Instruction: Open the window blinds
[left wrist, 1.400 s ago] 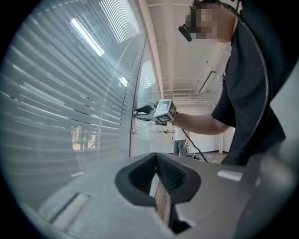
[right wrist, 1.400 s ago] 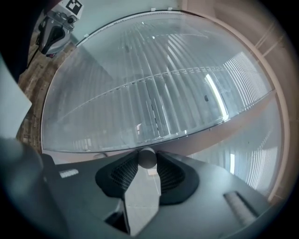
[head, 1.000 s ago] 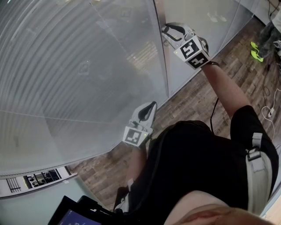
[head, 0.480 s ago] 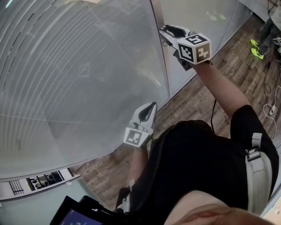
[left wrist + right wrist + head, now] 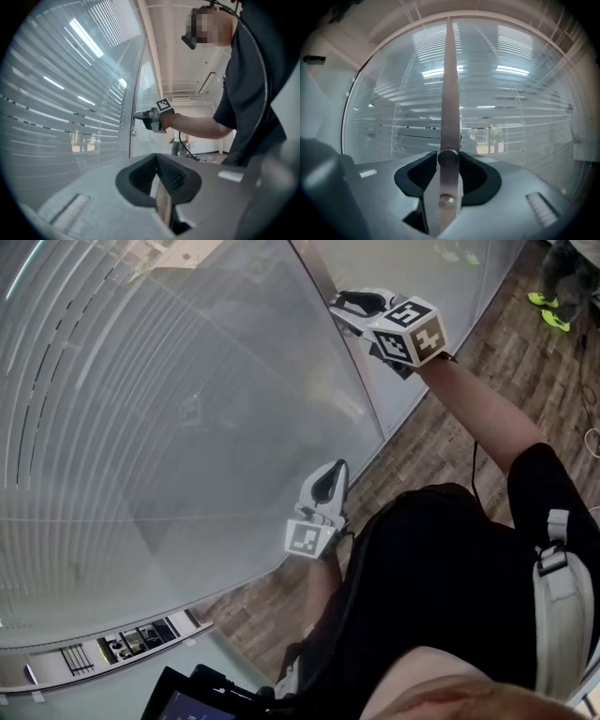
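Right tongs [image 5: 448, 153] grip the knob [image 5: 447, 159] on the upright window post [image 5: 450, 84] dead ahead; left tongs [image 5: 157, 157], closed and empty, hang lower, well apart.

Wood-plank floor [image 5: 441, 442] fills the right side of the head view. At its top right corner stand another person's two neon-green shoes [image 5: 559, 322], and a white cable [image 5: 591, 439] lies at the right edge. A dark screen [image 5: 183, 701] shows at the bottom left. In the left gripper view a long ceiling fixture [image 5: 206, 82] crosses the white ceiling.
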Action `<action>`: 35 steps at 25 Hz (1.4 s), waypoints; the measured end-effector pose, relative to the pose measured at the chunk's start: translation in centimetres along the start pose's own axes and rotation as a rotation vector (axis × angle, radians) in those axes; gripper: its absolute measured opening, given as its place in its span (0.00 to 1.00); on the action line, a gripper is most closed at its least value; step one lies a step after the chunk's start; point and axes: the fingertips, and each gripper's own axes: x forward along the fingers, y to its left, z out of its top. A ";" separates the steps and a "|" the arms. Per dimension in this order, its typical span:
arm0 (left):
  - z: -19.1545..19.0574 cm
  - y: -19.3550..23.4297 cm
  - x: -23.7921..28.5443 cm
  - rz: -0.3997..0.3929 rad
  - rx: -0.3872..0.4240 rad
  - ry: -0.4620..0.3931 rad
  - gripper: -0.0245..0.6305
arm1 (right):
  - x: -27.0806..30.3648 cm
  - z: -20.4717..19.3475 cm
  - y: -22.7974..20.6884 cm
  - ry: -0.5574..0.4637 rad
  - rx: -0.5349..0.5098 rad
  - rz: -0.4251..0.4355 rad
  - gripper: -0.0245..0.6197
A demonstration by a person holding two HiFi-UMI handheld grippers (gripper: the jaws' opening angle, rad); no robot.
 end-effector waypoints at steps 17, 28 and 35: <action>-0.4 0.3 -1.1 0.031 -0.021 0.010 0.04 | -0.2 -1.0 1.8 0.242 -1.321 -0.101 0.34; -0.5 0.3 -1.3 0.038 -0.016 0.009 0.04 | 0.1 -0.6 1.8 0.233 -1.347 -0.134 0.24; -0.5 0.0 -0.8 0.028 -0.017 0.005 0.04 | 0.1 0.3 1.8 0.193 -1.042 -0.120 0.24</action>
